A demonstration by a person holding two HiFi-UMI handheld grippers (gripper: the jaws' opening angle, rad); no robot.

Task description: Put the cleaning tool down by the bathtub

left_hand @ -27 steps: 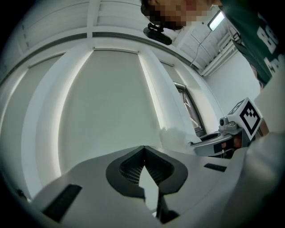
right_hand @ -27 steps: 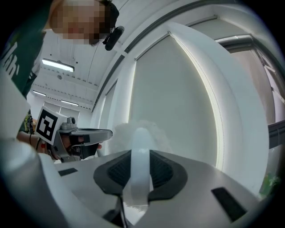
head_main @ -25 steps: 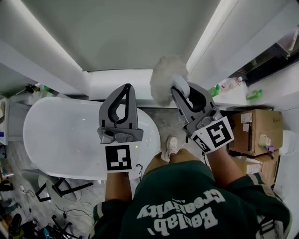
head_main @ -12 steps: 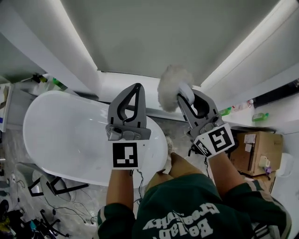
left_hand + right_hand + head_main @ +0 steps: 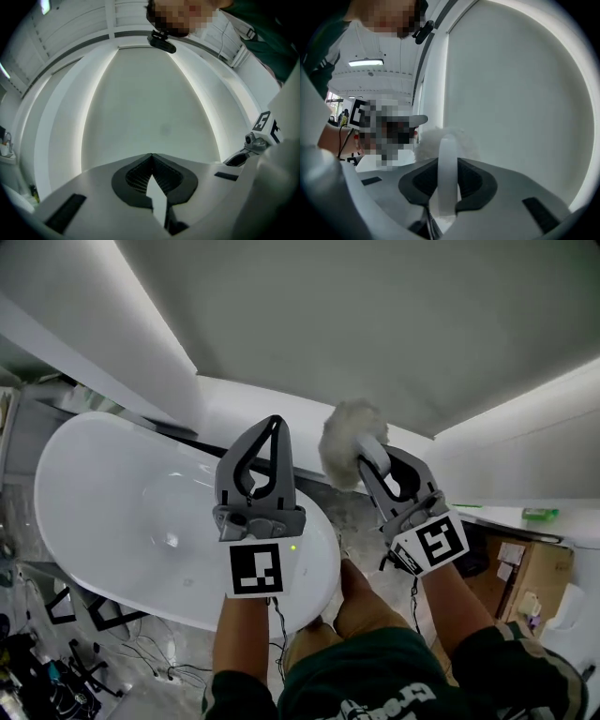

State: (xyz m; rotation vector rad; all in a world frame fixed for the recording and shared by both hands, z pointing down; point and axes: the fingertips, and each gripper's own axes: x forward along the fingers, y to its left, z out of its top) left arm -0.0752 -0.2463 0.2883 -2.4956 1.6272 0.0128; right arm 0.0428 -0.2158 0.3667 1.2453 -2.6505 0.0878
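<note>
The white oval bathtub [image 5: 103, 484] fills the left of the head view. The cleaning tool is a fluffy white duster head [image 5: 345, 439] on a pale plastic handle [image 5: 447, 171]. My right gripper [image 5: 371, 452] is shut on that handle, with the fluffy head [image 5: 436, 139] sticking out past the jaws toward the grey wall, right of the tub's end. My left gripper [image 5: 275, 422] hangs over the tub's right end, jaws shut tip to tip with nothing between them [image 5: 151, 157].
A white ledge [image 5: 234, 399] runs along the wall behind the tub. A cardboard box [image 5: 521, 568] stands at the right, and a green bottle [image 5: 537, 514] lies on a white shelf above it. Cables and stands [image 5: 56, 652] clutter the floor at lower left. The person's knee [image 5: 361, 592] is below the grippers.
Both grippers have sunk and moved toward the wall, the right one still holding the duster. The head view has swung, so the box and shelf slid to the right edge.
</note>
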